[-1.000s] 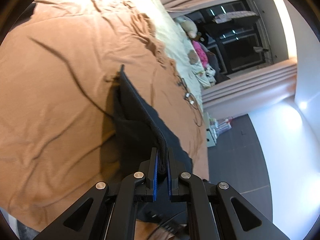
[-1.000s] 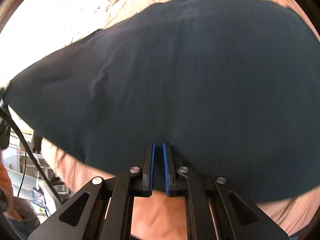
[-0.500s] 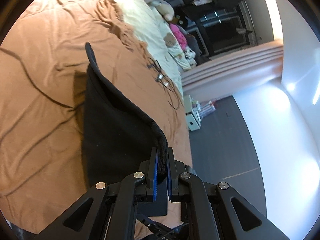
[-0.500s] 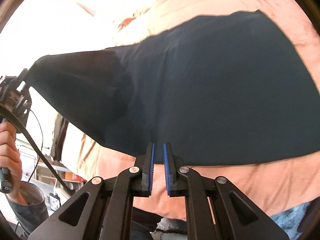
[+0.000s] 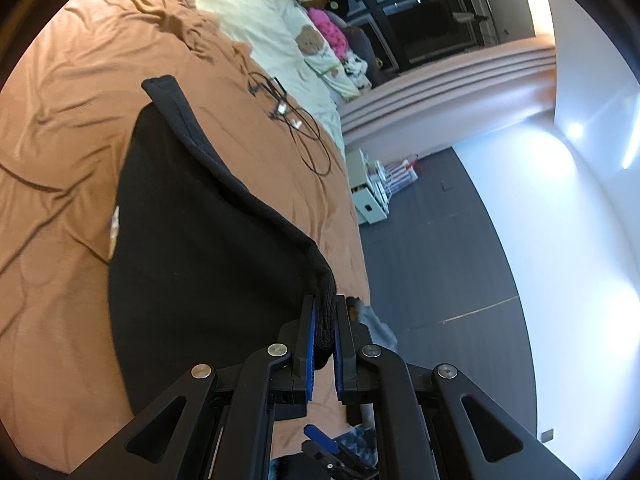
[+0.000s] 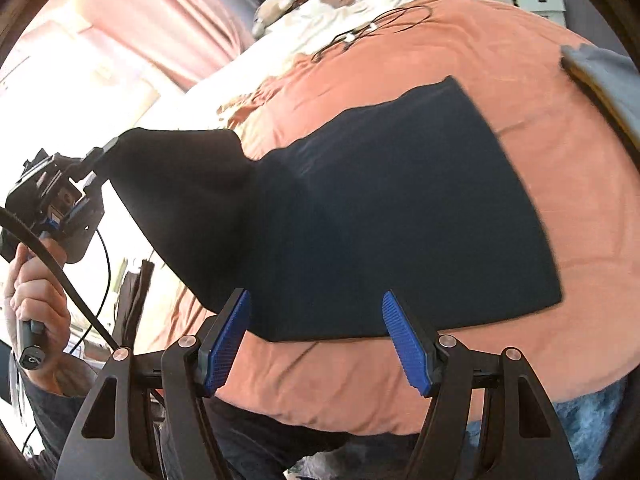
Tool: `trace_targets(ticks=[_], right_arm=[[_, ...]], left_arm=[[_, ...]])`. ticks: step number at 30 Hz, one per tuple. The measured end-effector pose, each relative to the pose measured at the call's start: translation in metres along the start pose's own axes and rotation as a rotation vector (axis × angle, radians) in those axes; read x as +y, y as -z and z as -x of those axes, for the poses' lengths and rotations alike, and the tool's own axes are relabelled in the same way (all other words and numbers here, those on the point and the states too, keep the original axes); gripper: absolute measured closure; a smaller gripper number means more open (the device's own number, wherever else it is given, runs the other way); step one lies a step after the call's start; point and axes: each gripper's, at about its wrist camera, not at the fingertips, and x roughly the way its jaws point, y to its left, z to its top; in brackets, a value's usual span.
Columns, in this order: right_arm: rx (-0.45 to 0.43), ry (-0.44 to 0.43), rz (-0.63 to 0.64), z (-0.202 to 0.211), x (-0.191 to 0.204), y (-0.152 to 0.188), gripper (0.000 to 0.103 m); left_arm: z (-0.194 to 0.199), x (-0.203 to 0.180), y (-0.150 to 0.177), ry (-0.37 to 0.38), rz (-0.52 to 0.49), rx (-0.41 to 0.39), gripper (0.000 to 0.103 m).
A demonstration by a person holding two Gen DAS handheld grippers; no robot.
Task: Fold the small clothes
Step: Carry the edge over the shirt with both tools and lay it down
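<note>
A black garment [image 6: 400, 216] lies mostly flat on the orange bedspread [image 6: 540, 92]. Its left corner is lifted off the bed, pinched by my left gripper [image 6: 102, 152], which a hand [image 6: 32, 292] holds at the far left of the right wrist view. In the left wrist view my left gripper [image 5: 325, 320] is shut on the garment's thick hem [image 5: 224, 176], and the cloth [image 5: 192, 264] hangs down to the bedspread [image 5: 60, 128]. My right gripper [image 6: 316, 320] stands open above the garment's near edge, with nothing between its blue pads [image 6: 228, 336].
A tangle of black cable [image 5: 296, 124] lies on the bedspread beyond the garment. Pale bedding with soft toys [image 5: 316, 40] fills the bed's far end. A grey cloth [image 6: 600, 76] sits at the bed's right edge. White drawers [image 5: 370, 196] stand on the dark floor.
My right gripper has opened, let go of the garment and drawn back from it. The released side now lies flat on the bed. My left gripper still holds its corner up.
</note>
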Motion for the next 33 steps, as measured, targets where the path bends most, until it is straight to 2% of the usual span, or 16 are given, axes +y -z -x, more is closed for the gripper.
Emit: trace_targets(ticks=[13, 25, 33], right_arm=[[-0.044, 0.032, -0.112, 0.034, -0.018, 0.038, 0.036], [-0.049, 0.061, -0.211, 0.065, -0.053, 0.065, 0.036], [-0.048, 0.071, -0.245, 0.077, -0.06, 0.077, 0.036]], left_arm=[[-0.097, -0.026, 0.025, -0.01, -0.03, 0.145, 0.096], [-0.191, -0.031, 0.077, -0.081, -0.065, 0.302, 0.096], [-0.228, -0.029, 0.114, -0.119, -0.104, 0.398, 0.096]])
